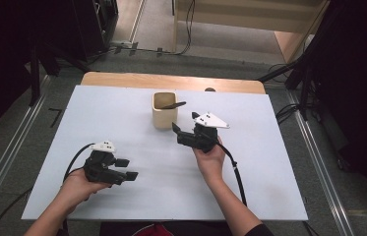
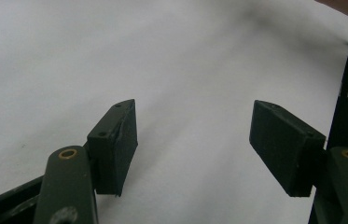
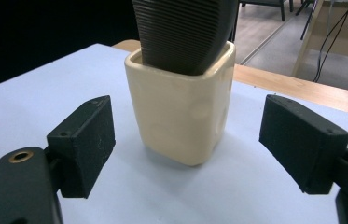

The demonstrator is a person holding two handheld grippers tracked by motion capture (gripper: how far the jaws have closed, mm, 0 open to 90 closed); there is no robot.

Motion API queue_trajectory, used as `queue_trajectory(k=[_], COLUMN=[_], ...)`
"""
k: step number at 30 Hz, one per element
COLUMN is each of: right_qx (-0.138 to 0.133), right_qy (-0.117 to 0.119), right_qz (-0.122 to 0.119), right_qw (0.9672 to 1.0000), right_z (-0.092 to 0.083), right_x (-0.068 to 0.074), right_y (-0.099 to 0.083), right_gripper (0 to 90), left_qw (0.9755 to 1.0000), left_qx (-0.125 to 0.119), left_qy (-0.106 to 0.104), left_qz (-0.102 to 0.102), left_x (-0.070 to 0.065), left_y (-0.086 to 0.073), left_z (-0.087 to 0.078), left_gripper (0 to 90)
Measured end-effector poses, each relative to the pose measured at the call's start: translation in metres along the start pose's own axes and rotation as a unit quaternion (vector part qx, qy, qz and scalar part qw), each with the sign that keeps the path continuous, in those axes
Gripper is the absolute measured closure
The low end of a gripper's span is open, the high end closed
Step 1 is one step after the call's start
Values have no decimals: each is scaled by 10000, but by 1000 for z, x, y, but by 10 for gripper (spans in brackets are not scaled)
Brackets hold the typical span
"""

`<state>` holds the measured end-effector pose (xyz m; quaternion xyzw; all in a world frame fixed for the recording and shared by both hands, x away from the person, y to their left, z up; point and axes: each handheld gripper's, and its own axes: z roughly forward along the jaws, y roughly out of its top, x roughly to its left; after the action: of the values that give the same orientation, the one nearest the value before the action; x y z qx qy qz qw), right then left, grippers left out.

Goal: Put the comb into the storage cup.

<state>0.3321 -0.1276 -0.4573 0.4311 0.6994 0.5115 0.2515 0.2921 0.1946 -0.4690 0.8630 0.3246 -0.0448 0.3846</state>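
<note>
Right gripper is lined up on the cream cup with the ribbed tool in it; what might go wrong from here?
1. The cream cup stands free on the table; a one-sided touch from the open right gripper might slide or tip it.
2. The dark ribbed tool leans loosely out of the cup and may shift or fall.
3. The left gripper, open, is apart from the cup and cannot steady it.

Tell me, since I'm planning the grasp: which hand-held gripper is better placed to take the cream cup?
Right. The right hand-held gripper faces the cream cup, jaws open; the left hand-held gripper sits farther off.
</note>
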Motion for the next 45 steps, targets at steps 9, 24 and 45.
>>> queue_trajectory(k=[9, 24, 45], right_qx=[86, -53, 417], right_qy=[201, 277, 649], right_qz=[-63, -197, -289], right_qw=[9997, 9994, 9966], right_z=[-13, -43, -71], right_x=[-6, -19, -42], right_y=[-5, -9, -27], right_gripper=[177, 176, 184], left_qw=[10000, 10000, 9999], left_qx=[-10, -34, -91], left_qy=[27, 31, 58], left_qz=[-5, -19, 26], left_x=[1, 1, -1], left_y=[0, 0, 1], left_z=[-1, -2, -5], left_gripper=[332, 332, 332])
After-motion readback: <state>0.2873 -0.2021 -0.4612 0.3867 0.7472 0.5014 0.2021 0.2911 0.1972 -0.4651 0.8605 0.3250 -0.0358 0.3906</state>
